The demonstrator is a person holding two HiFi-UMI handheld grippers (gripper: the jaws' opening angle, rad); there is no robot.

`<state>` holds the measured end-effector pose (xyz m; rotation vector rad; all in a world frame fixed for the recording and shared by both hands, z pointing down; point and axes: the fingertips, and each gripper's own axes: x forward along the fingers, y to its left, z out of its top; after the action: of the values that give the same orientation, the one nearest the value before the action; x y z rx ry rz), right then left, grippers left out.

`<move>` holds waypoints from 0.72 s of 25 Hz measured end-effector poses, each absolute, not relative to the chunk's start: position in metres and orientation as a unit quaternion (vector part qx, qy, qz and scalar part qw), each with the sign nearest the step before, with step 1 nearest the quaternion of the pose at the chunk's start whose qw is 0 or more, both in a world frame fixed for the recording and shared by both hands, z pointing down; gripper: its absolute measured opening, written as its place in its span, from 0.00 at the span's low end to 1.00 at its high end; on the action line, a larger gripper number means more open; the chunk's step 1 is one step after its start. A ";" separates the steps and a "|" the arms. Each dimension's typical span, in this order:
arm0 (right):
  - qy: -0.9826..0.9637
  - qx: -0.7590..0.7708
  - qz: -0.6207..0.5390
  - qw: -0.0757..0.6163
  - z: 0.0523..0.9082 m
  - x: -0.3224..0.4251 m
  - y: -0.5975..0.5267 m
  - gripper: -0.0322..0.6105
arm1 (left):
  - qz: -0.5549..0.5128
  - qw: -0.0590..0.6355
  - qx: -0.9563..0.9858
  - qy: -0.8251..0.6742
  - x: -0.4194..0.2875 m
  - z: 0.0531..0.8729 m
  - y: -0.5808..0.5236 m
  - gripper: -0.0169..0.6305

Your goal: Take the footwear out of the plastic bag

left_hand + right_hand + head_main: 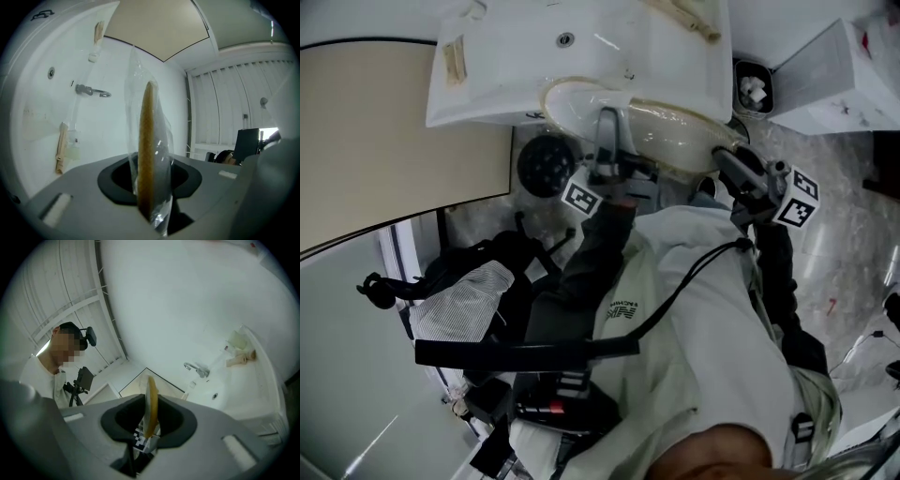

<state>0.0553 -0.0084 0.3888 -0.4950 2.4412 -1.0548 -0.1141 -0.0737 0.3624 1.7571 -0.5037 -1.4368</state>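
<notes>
In the head view a pale yellow slipper (666,127) in a clear plastic bag (581,94) hangs in front of the white basin, stretched between both grippers. My left gripper (607,127) grips its left part and my right gripper (727,161) its right end. The left gripper view shows the slipper's tan edge (146,150) upright inside the crinkled bag (162,140), with the left gripper (150,206) shut on bag and slipper together. Seen from the right gripper, the yellow slipper edge (152,404) stands between the jaws of the right gripper (149,427), pinched there; I make out no plastic at that end.
A white basin (506,66) with a tap (91,90) and a drain (566,39) fills the top. A beige panel (394,141) lies to the left and a small bin (755,89) at the right. Black bags and gear (487,281) crowd the lower left, under my white shirt (703,328).
</notes>
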 end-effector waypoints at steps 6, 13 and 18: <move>0.883 -0.167 -0.387 0.208 0.389 0.056 -0.007 0.17 | -0.579 0.372 0.694 -0.212 -0.116 0.361 -0.068 0.19; 0.884 -0.168 -0.379 0.216 0.381 0.067 -0.007 0.16 | -0.590 0.355 0.693 -0.211 -0.108 0.357 -0.068 0.20; 0.883 -0.169 -0.373 0.231 0.373 0.075 -0.011 0.16 | -0.591 0.350 0.698 -0.201 -0.107 0.352 -0.071 0.21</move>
<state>0.0745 -0.0110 0.3734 -0.4655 2.4262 -1.0251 -0.1074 -0.0708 0.3522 1.8083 -0.5205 -1.5305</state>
